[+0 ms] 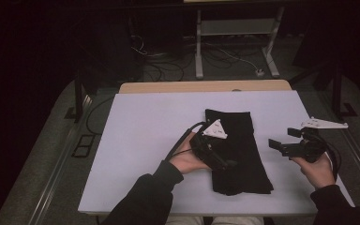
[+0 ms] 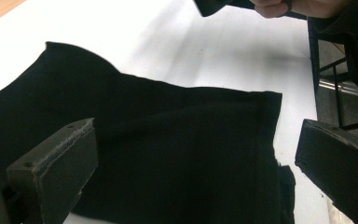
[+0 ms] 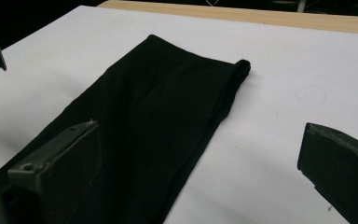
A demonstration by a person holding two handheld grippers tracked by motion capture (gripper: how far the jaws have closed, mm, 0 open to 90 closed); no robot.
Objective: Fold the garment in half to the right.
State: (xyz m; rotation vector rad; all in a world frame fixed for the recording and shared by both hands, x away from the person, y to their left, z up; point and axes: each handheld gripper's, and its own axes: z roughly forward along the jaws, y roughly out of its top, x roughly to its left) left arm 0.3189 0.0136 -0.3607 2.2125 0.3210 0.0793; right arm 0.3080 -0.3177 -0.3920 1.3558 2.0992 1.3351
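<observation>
On the white rectangular table top [image 1: 145, 140], a long, folded piece of black cloth [image 1: 236, 150] lies flat, right of the middle, running from the far side toward the person's edge. Over its left edge hovers the left gripper [image 1: 222, 161], held in the person's left hand [image 1: 187, 159]; its jaws stand wide apart, and the left gripper view shows the cloth [image 2: 168, 154] spread beneath them with nothing clamped. Just beside the cloth's right edge, apart from it, the right gripper [image 1: 279, 146] is held above bare table by the right hand [image 1: 318, 171], jaws likewise spread. From the right gripper view the cloth [image 3: 158, 121] stretches away, its far end folded into a small roll.
</observation>
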